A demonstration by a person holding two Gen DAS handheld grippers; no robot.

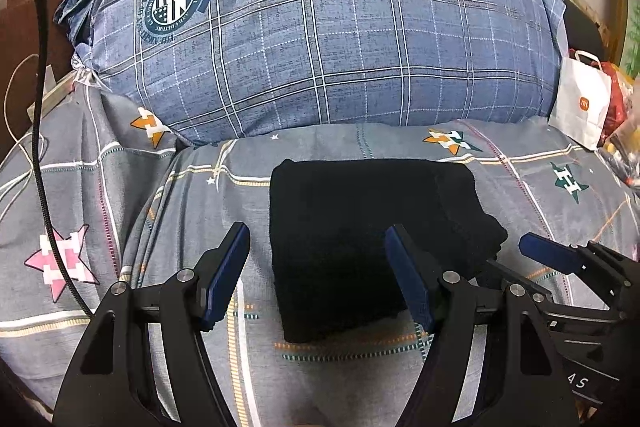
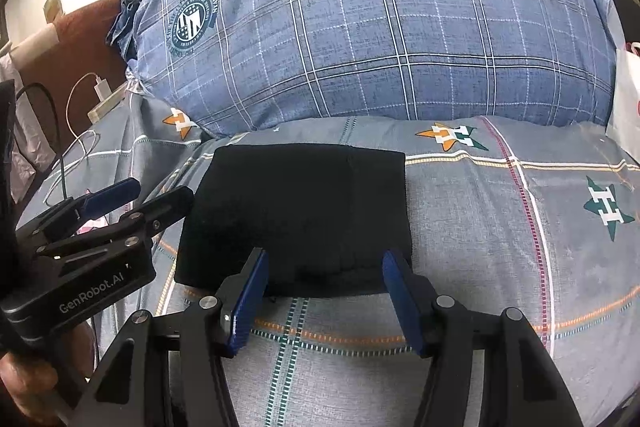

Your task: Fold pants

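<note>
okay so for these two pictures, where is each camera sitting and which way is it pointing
Left wrist: on the left gripper, looking forward over the folded black pants toward the blue plaid pillow; right gripper intrudes at right.
Right wrist: on the right gripper, facing the same way; left gripper at left.
Shared: pants, pillow, grey bedsheet, both grippers open.

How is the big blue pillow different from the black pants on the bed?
The pillow is puffy and rounded; the pants lie flat, folded into a neat block.
The pillow is blue with white checks and a round badge; the pants are plain black.
The pillow is far bigger and sits behind the pants.
Both rest on the grey starry bedsheet, and no gripper holds either.
</note>
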